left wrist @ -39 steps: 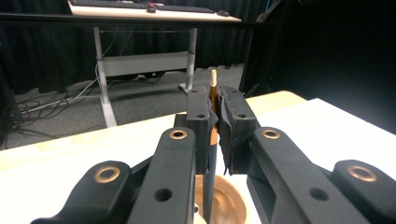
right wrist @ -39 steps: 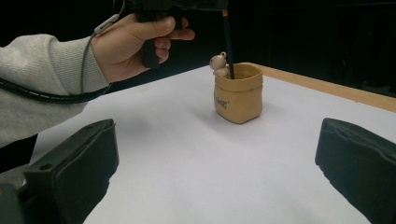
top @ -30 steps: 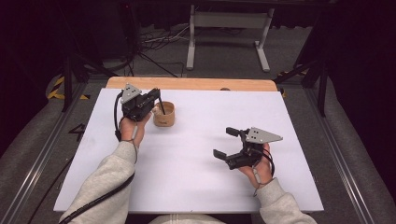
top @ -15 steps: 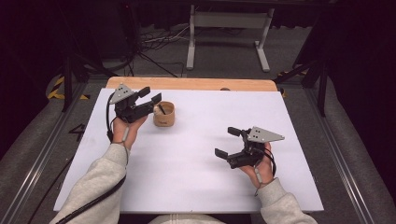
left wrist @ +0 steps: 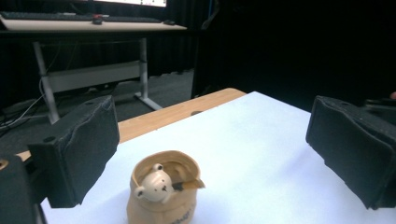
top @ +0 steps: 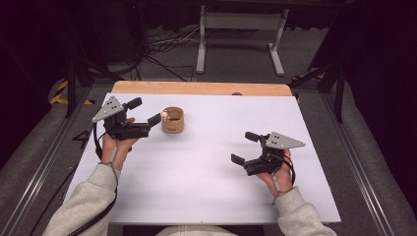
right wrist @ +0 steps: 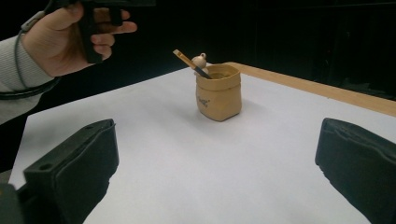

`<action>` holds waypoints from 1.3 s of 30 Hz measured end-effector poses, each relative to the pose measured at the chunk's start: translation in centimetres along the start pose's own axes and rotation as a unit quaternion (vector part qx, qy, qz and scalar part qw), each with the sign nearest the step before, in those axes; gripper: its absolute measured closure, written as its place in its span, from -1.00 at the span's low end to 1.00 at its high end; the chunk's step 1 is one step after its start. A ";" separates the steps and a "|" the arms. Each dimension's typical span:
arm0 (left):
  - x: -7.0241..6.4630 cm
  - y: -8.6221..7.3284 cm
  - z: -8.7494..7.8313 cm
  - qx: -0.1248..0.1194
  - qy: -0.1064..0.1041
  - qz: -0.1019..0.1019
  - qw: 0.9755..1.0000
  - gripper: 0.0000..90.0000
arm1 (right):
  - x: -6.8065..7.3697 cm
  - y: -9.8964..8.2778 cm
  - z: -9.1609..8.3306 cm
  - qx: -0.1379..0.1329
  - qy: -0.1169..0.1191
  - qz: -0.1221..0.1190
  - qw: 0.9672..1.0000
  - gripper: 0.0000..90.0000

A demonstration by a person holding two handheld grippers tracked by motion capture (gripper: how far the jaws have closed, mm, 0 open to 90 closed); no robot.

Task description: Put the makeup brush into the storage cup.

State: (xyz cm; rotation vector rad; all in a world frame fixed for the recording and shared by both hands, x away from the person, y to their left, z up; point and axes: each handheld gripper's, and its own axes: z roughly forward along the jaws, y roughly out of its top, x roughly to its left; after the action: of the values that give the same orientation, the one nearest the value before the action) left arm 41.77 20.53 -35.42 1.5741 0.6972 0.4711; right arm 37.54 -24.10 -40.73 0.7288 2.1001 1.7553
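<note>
Left tool has just been opening, nothing between its jaws, beside the bear pot holding a small stick. Right tool, at five o'clock, gapes empty. Next, you likely withdraw clear.

No legible text in any view. The tan bear pot carries a small dark printed mark on its side wall, seen in the right gripper view low on the face toward the camera, left of the pot's middle; the characters are too small and blurred to read. In the left gripper view the same pot shows a faint mark near its lower right edge, also unreadable. In the high view a pale mark on the floor left of the pot looks like a numeral, possibly a 4; cannot confirm.
</note>
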 end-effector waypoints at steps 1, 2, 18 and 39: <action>-0.1 0.0 -0.2 -0.002 -0.003 0.000 1.000 -0.92 | -0.1 0.0 -0.2 0.000 -0.003 -0.001 1.000 -1.00; -0.3 -0.1 -0.6 -0.004 -0.005 0.001 1.000 -0.92 | -0.2 0.1 -0.3 0.000 -0.004 -0.002 1.000 -1.00; -2.1 -2.5 -3.9 0.007 -0.029 0.004 1.000 -0.96 | -1.0 0.3 -2.2 -0.011 -0.024 -0.021 0.999 -1.00; -2.3 -7.7 -5.7 0.023 -0.018 -0.016 0.999 -0.96 | -0.8 -0.8 -3.7 -0.014 -0.028 -0.049 0.998 -1.00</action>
State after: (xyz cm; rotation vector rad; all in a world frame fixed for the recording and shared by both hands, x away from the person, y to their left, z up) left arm 35.07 23.39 -42.06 1.6092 0.7087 0.4036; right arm 36.07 -27.67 -40.88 0.6473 2.0359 1.6891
